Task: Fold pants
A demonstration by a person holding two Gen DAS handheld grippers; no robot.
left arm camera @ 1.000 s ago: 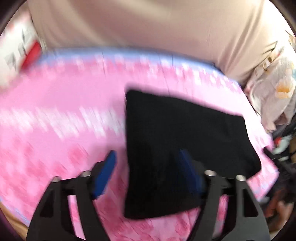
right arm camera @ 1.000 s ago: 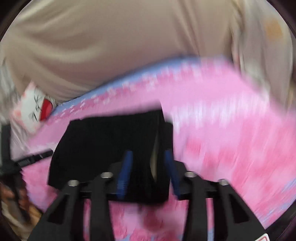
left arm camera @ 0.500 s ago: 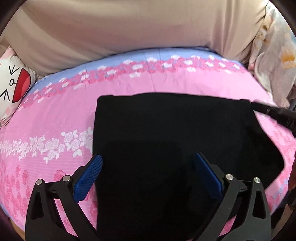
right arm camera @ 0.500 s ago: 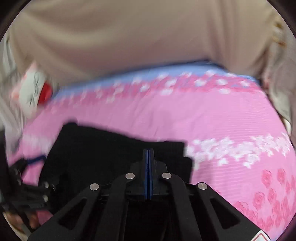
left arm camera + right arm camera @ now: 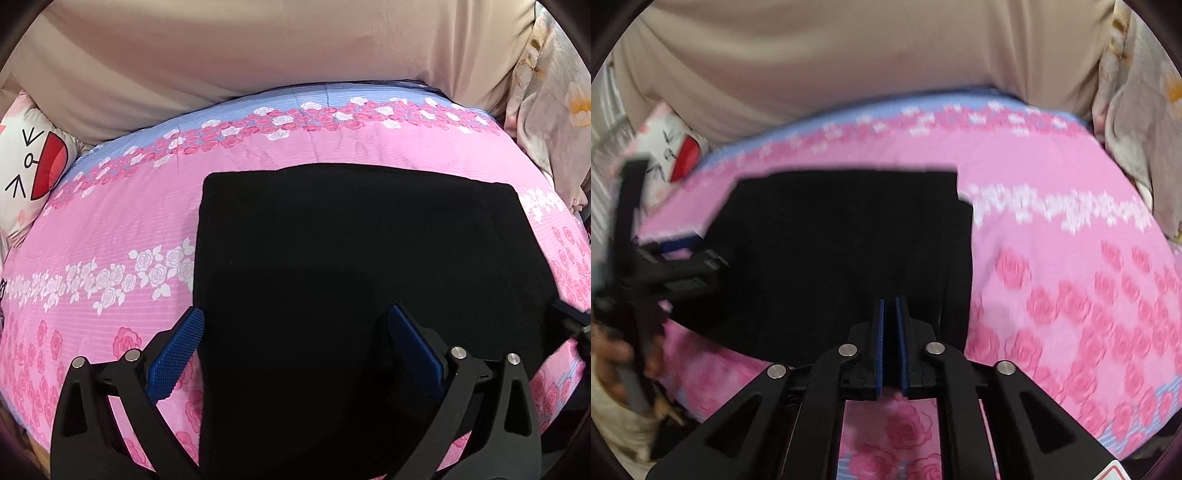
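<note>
The black pants [image 5: 351, 240] lie folded into a flat rectangle on the pink rose-print bedsheet [image 5: 110, 221]. My left gripper [image 5: 293, 312] hovers wide open over their near left part. Its left finger is above the sheet beside the pants' left edge and its right finger is above the cloth, with nothing held. In the right wrist view the pants [image 5: 842, 229] fill the middle. My right gripper [image 5: 889, 301] is over their near edge and its jaws are opening, with only a narrow slit between the pads and no cloth pinched. The left gripper [image 5: 676, 266] shows at the pants' left side.
A beige padded backrest [image 5: 277, 48] rises behind the bed. A white cartoon-face pillow [image 5: 33, 166] lies at the far left. Floral fabric [image 5: 554, 92] hangs at the right. A person's hand [image 5: 613, 350] holds the left gripper's handle. The sheet's blue border [image 5: 295, 99] marks the far edge.
My left gripper moved in over the pants, opened wider, then held still. My right gripper shut, dropped closer to the pants, and its pads have parted slightly.
</note>
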